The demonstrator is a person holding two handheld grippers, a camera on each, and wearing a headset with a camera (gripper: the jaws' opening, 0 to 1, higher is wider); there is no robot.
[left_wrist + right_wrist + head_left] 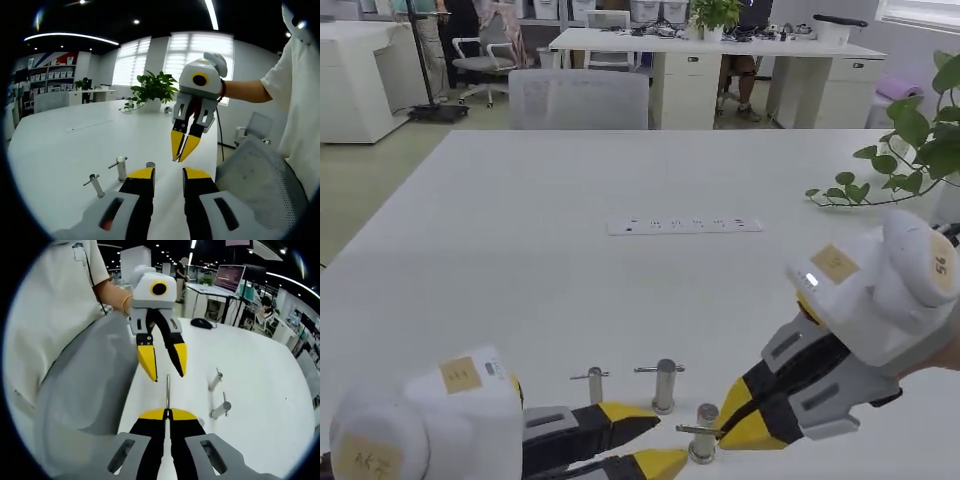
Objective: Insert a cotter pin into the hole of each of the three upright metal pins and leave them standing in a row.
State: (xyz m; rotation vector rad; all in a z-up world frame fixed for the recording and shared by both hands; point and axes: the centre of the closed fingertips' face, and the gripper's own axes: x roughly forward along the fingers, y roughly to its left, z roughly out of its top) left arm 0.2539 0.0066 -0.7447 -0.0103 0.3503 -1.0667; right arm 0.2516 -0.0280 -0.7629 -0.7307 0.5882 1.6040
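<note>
White table [520,250], three upright metal pins at my near edge. Left metal pin [595,386] and middle metal pin [664,386] each have a cotter pin through the top, sticking out sideways. Near metal pin [706,432] stands closest to me, a bit right of the other two. My right gripper [722,432] comes in from the right, jaws pinched together on a loose cotter pin [690,430]; in the right gripper view [168,414] that pin [167,390] runs straight out from the closed tips. In the head view it crosses the near metal pin's top, but I cannot tell if it is in the hole. In the right gripper view that metal pin [200,421] sits just right of the jaws. My left gripper [665,440] is low at the left, jaws apart with a clear gap, nothing between them, tips just beside the near metal pin. Left gripper view [169,173] shows the same gap, with the right gripper [178,159] hanging tip-down just past it. Power strip [685,226] lies mid-table, plant [910,150] at the right edge.
</note>
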